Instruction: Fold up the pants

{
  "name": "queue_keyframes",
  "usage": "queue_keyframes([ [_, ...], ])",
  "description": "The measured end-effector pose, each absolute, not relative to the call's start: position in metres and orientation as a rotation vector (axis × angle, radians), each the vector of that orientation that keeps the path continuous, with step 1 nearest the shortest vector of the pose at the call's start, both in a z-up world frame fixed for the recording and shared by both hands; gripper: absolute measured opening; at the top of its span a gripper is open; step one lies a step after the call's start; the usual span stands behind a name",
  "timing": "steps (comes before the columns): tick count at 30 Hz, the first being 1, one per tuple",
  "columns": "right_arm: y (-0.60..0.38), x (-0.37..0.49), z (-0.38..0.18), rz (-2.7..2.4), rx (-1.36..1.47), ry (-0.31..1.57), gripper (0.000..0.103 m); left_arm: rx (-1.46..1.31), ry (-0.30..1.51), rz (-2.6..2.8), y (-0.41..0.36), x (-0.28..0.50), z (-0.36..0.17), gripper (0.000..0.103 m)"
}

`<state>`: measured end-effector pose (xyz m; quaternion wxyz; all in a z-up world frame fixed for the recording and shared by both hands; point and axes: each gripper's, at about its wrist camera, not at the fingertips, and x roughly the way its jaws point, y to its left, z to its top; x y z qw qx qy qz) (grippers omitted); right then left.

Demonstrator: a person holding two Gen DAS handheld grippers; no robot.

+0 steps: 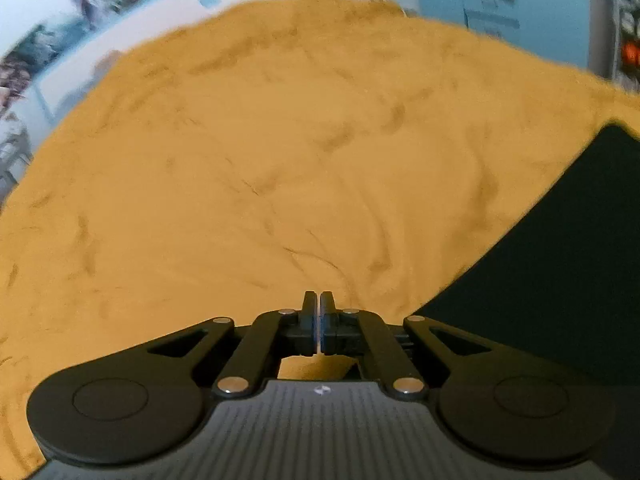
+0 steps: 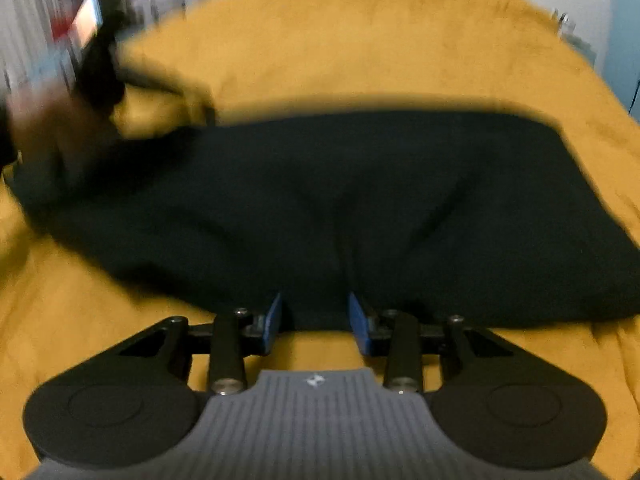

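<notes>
Mustard-yellow plush fabric, a soft creased bed cover (image 2: pixel 360 52), spreads under everything and fills most of both wrist views.

Nearest in the right wrist view, the right gripper (image 2: pixel 315 308) points down at the near edge of the cover. Its blue-padded fingers (image 2: pixel 273 322) stand moderately apart, with bare yellow cover showing between them lower down and the near hem of the dark cloth at their tips. Whether the pads touch that cloth cannot be told; they do not press on it.

Just beyond lies the pair of dark, nearly black soft-fabric pants (image 2: pixel 340 208), laid flat on the cover. Their long axis runs across the view from left to right, parallel to the near edge of the cover. The right end is broad and squared; the left end narrows and is lifted and bunched. Which end is the waist cannot be told through the blur.

At that left end the left gripper (image 2: pixel 100 80) shows as a dark blurred shape, with a person's hand (image 2: pixel 44 120) behind it. In the left wrist view its jaws are closed tight together above the yellow cover, and no cloth is visible between the fingertips; the pants fill the lower right corner of that view.

Farther off, beyond the far edge of the cover, pale blue walls (image 1: pixel 552 12) carry blurred pictures.
</notes>
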<state>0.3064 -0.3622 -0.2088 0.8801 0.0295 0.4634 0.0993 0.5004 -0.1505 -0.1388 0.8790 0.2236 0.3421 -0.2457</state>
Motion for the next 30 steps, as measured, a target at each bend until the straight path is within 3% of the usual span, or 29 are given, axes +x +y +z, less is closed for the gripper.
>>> queue_keyframes([
  [4, -0.385, 0.283, -0.186, 0.198, 0.129, 0.980, 0.033, 0.358, 0.669, -0.621, -0.120, 0.448, -0.101, 0.011],
  [6, -0.395, 0.277, -0.176, 0.200, 0.184, 0.928, 0.034, 0.297, 0.672, -0.678, -0.112, 0.415, -0.098, 0.011],
  [11, -0.381, 0.298, -0.162, 0.191, 0.213, 0.820, 0.034, 0.257, 0.679, -0.727, -0.126, 0.357, -0.128, 0.011],
  [16, -0.325, 0.324, -0.165, 0.295, 0.171, 0.749, 0.034, 0.269, 0.825, -0.792, -0.145, 0.332, -0.165, 0.010],
  [22, -0.275, 0.314, -0.202, 0.353, -0.059, 0.940, 0.037, 0.189, 0.934, -0.863, -0.119, 0.317, -0.163, 0.009],
  [26, -0.279, 0.294, -0.186, 0.360, -0.072, 1.054, 0.036, 0.099, 0.929, -0.810, -0.076, 0.302, -0.149, 0.014],
  [30, -0.275, 0.293, -0.156, 0.349, -0.075, 0.947, 0.036, -0.023, 0.886, -0.655, -0.022, 0.303, -0.137, 0.021],
])
